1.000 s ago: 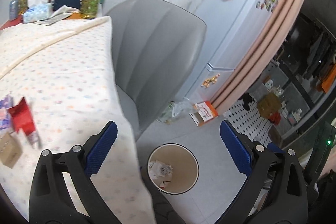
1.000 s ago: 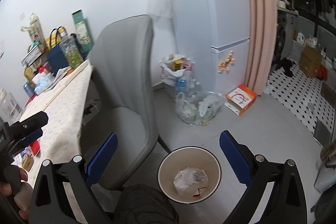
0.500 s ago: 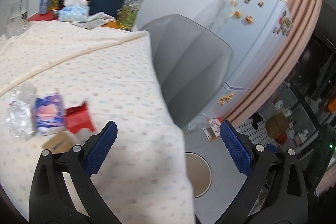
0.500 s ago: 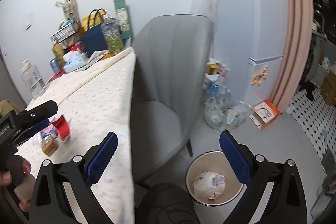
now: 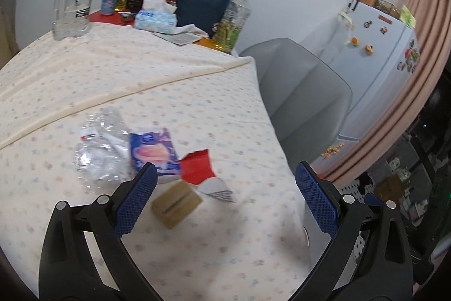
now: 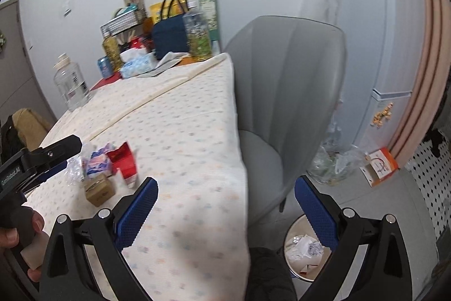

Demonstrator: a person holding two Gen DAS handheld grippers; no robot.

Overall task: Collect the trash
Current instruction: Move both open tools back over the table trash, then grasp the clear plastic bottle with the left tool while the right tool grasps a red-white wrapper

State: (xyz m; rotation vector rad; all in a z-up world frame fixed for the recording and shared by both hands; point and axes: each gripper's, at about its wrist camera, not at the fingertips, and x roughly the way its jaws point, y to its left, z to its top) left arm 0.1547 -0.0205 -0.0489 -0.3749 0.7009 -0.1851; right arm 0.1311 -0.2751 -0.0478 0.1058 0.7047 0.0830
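Trash lies in a cluster on the dotted tablecloth (image 5: 197, 109): a crumpled clear plastic wrapper (image 5: 97, 148), a blue-purple packet (image 5: 153, 150), a red torn carton (image 5: 197, 167) and a small brown cardboard box (image 5: 176, 205). My left gripper (image 5: 225, 199) is open and empty, just above and in front of the box. My right gripper (image 6: 225, 209) is open and empty over the table's near corner. The cluster also shows in the right wrist view: red carton (image 6: 122, 161), brown box (image 6: 98, 189). The round bin (image 6: 303, 250) with crumpled paper stands on the floor right of the table.
A grey chair (image 6: 284, 92) stands against the table's right side. A water jug (image 5: 73, 0), tissue pack (image 5: 156, 17), navy bag (image 5: 203, 9) and bottles crowd the far table end. A white fridge (image 6: 375, 27) and plastic bags (image 6: 332, 160) are beyond the chair.
Both grippers swung left and up from over the bin toward the table. The trash cluster now sits between the left gripper's fingers; both stayed open.
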